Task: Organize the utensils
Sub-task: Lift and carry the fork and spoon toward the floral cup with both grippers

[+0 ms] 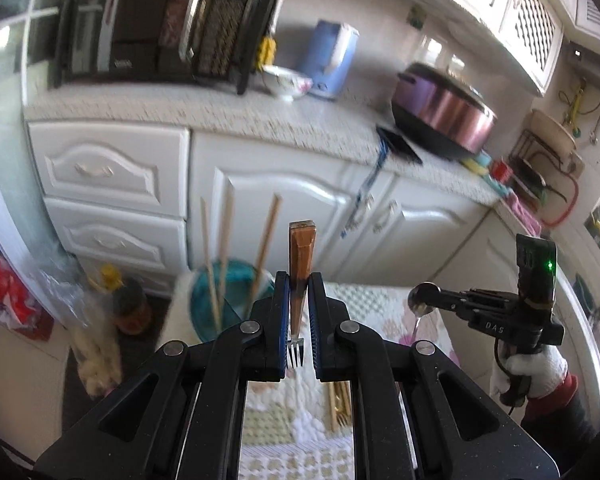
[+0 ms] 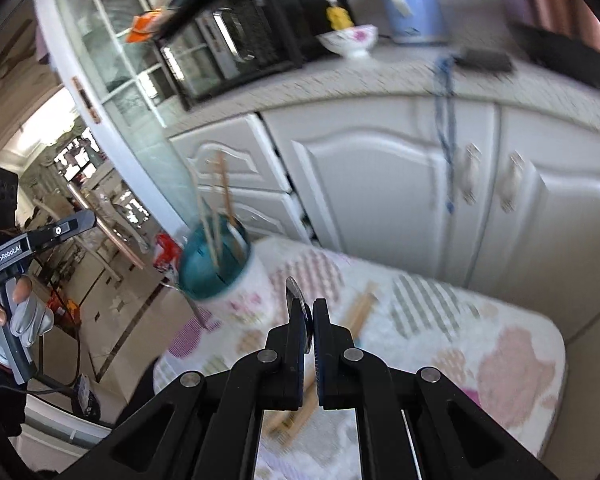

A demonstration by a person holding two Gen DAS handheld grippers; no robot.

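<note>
Left wrist view: wooden-handled metal fork (image 1: pixel 301 276) clamped tines-down in the left gripper (image 1: pixel 299 312) jaws; right gripper (image 2: pixel 308 332) jaws pinch a steel spoon (image 2: pixel 296 304). Best lower each handle-up into the teal-lined white cup (image 2: pixel 220 276) holding wooden chopsticks (image 2: pixel 216 216) on the quilted tabletop (image 2: pixel 440 320).

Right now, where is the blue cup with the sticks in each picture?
Left wrist view: the cup sits lower left of centre, just left of the left gripper, which is shut on a fork.
Right wrist view: the cup sits left of centre, above and left of the right gripper.
Shared landmark: the blue kettle on the counter.
</note>
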